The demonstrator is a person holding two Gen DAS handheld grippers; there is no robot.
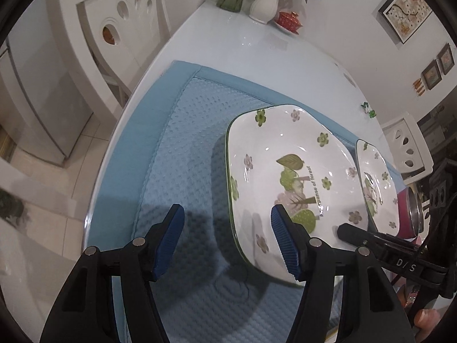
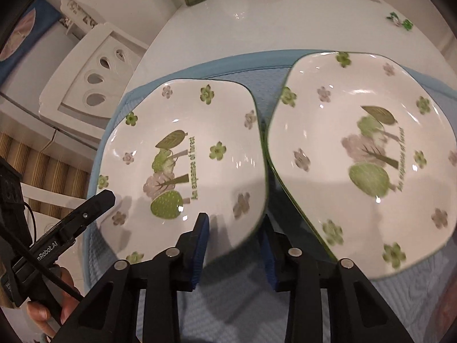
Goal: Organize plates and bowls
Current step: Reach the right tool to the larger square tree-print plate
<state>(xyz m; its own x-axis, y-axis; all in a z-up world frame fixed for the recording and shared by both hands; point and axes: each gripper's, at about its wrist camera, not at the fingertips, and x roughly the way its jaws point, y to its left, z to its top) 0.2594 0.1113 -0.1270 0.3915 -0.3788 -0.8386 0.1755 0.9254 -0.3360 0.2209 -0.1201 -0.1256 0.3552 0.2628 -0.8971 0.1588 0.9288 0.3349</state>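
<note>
Left plate (image 2: pixel 182 154) rim between the right gripper (image 2: pixel 232 228) fingers, unclamped.

Bright, even indoor light, heavy fisheye curve in both views.
Glare specks dot the table (image 1: pixel 251 48) and both plates; the left plate (image 2: pixel 182 168) reads sharp, the right plate (image 2: pixel 368 157) smears with motion blur. Soft gripper shadows fall across the mat (image 1: pixel 182 148). Black vignette rings the corners, and the chair (image 1: pixel 120 28) bows near the edge.
</note>
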